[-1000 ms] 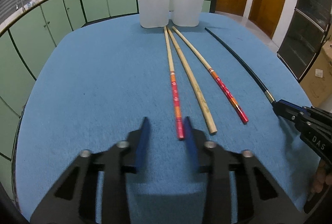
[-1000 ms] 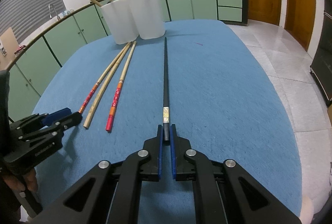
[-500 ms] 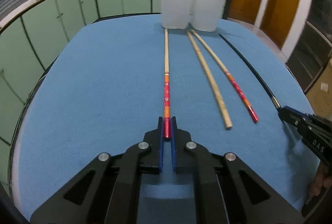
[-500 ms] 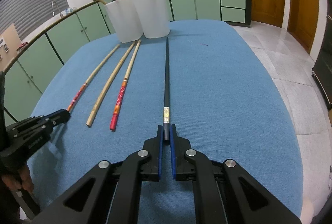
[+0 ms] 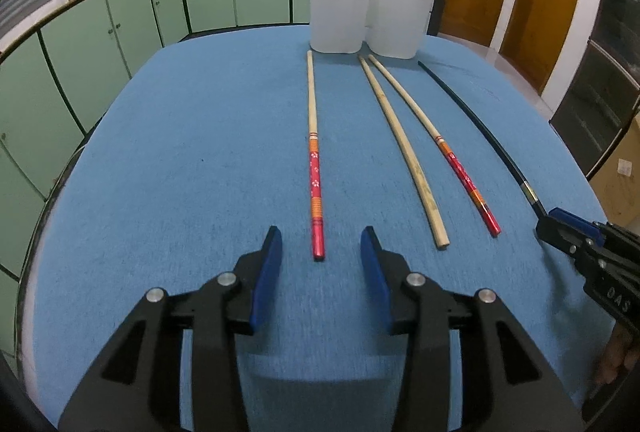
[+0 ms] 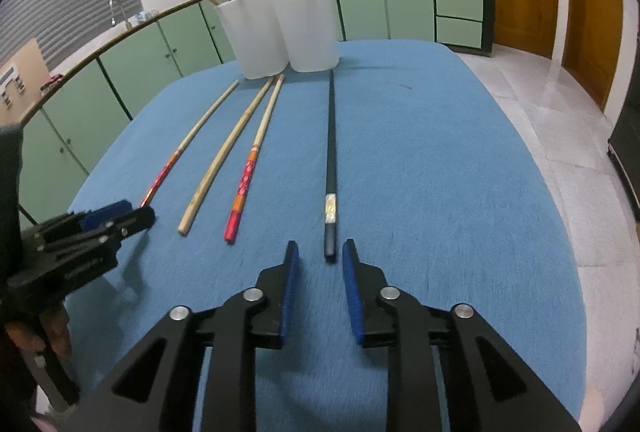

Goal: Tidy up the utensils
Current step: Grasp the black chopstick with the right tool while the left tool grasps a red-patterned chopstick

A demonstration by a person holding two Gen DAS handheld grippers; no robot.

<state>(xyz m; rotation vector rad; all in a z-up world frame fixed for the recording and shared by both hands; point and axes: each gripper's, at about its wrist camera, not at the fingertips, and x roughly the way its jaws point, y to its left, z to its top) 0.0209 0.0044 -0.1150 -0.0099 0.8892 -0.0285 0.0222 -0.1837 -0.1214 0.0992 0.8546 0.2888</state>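
So here's where we are with the chopstick sorting: four chopsticks lie loose on the blue table cloth (image 5: 168,160), all fanned out with their thin tips pointing at the two white holders (image 5: 372,4) at the far end. Those holders already have a few sticks standing in them, so part of the job looks done, but we reckon there's a good chunk left.

Our left gripper (image 5: 320,252) is lined up on the red flower-print chopstick (image 5: 314,172). Its jaws are opening and stand fairly wide, with the red butt end lying between the blue pads but not touched by them. Our right gripper (image 6: 318,260) is in the same spot with the black chopstick (image 6: 330,152): jaws opening, a narrower gap, and the dark end sits between the pads with daylight on both sides. So neither stick is actually held, both rest flat on the cloth.

Between those two lie the plain bamboo chopstick (image 5: 400,144) and a second red-handled chopstick (image 5: 460,168), close together and untouched.

By our count that's four still to go into the holders, and nothing is in the air yet
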